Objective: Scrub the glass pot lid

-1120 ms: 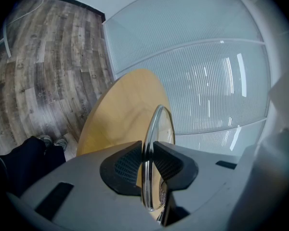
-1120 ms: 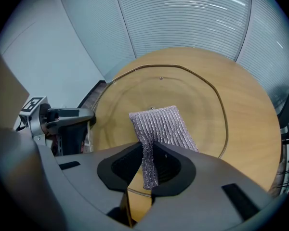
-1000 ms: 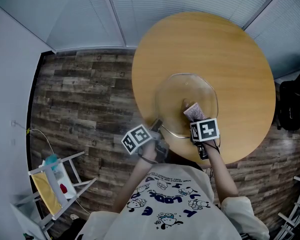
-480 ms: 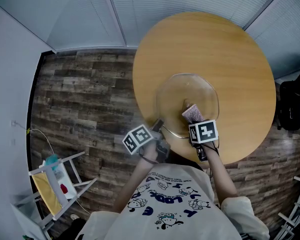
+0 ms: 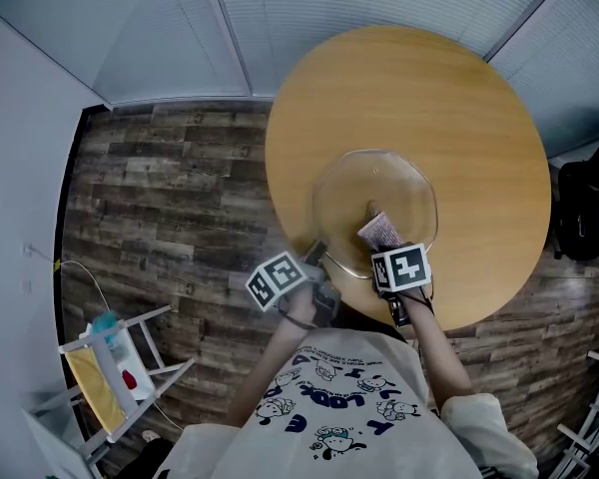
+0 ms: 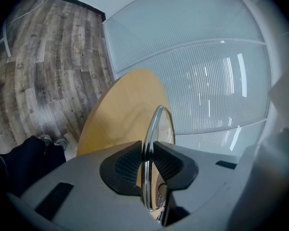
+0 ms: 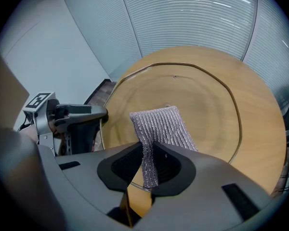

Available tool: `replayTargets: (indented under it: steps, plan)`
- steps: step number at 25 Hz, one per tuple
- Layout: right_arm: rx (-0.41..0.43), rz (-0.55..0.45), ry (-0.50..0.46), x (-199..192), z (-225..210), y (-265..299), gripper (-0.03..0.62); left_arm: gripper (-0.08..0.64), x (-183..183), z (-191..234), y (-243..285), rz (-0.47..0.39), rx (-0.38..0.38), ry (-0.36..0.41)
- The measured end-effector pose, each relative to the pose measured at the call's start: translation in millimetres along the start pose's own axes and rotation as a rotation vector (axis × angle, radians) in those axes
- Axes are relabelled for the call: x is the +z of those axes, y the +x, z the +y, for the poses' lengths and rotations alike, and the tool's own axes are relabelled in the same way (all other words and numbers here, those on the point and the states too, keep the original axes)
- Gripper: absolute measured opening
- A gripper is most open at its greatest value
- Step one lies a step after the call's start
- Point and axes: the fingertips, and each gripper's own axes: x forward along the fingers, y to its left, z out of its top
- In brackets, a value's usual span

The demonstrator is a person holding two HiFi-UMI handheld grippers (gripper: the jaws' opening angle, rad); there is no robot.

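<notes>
Moved: the right gripper [image 5: 383, 243] has drawn slightly back toward the person and a little left, taking the scrub cloth [image 5: 378, 230] with it. The left gripper [image 5: 316, 256] has barely shifted.
Lid: the glass lid [image 5: 379, 180] lies on the round table [image 5: 419, 88], on the half nearer the person.
Left gripper: clamped narrow on the lid's near-left rim, the metal edge standing between its pads [image 6: 127, 165].
Right gripper: closed on the tail of the silvery knitted cloth. The free end lies spread over the glass near the lid's middle.
Key relation: the lid stretches away from the right gripper, so the unscrubbed glass lies forward and to either side of the cloth. That gripper does the rubbing while the left one only steadies the rim.
Cloth axis: it runs along the jaws' line, pointing toward the far rim.
Around: a white rack [image 5: 105, 362] stands on the wood floor well to the left, and a dark object [image 5: 579, 213] sits beyond the table's right edge.
In the way: nothing else is on the tabletop. The left gripper, I judge, only limits strokes toward the near-left rim.
</notes>
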Motion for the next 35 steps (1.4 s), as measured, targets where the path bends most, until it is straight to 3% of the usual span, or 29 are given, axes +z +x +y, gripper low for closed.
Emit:
replayTargets:
  steps: [35]
  plan:
    - [0.084,-0.016,-0.051,11.1,41.7,9.7,0.075,0.072,-0.3,2.5,-1.8,-0.02,0.008,-0.014]
